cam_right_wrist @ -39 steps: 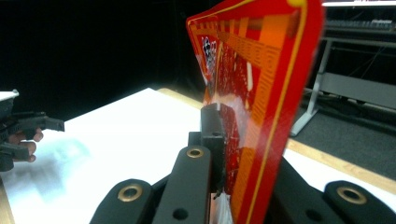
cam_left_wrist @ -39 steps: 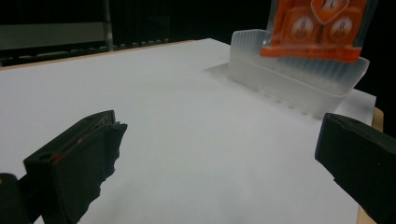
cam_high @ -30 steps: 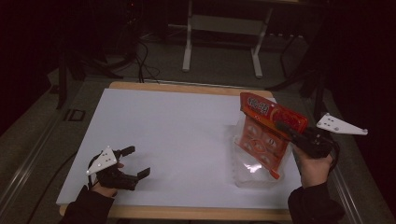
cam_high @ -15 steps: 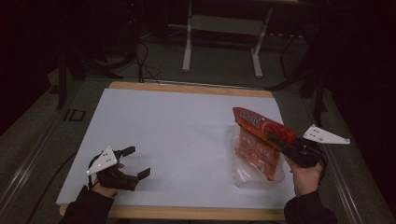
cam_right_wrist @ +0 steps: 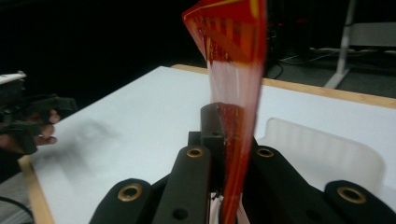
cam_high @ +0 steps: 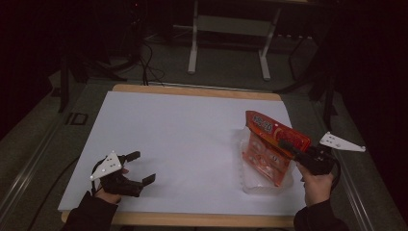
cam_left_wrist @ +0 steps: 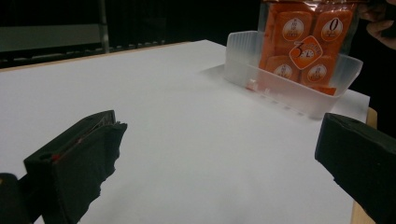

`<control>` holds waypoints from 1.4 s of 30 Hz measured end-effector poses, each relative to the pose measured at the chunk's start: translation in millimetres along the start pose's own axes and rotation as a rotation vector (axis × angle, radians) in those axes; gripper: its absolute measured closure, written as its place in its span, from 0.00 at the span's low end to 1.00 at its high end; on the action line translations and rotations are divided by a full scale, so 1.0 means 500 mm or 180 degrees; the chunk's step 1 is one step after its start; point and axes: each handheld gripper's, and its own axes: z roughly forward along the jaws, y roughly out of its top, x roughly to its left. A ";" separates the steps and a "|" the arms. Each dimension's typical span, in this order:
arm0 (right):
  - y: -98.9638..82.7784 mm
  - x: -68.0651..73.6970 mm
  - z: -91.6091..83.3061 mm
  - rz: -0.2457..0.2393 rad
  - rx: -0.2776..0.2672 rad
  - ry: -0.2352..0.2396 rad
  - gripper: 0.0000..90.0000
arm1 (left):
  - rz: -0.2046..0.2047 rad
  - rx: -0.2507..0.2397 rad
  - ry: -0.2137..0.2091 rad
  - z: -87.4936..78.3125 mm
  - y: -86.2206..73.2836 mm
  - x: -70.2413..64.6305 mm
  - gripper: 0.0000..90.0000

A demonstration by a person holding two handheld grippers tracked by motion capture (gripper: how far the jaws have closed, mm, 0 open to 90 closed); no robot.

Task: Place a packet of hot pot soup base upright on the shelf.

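Orange snack packet (cam_high: 269,144), clamped at its upper edge by the right gripper (cam_high: 288,146), hangs tilted into the clear plastic tray (cam_high: 250,184) near the table's right edge; left gripper (cam_high: 140,167) rests spread apart, far off.

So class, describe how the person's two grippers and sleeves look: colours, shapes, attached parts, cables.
Both grippers are black with two blocky jaws. The left gripper carries a pale grey three-cornered plate with small holes. The right gripper carries a similar plate, a dark cable loops by its body, and brass-coloured rings sit in its linkage. Both sleeves are dark.
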 end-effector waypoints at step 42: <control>-0.043 -0.058 -0.028 0.0204 0.0065 -0.0907 0.31 | -0.0018 0.0022 -0.0056 0.004 -0.004 0.000 0.00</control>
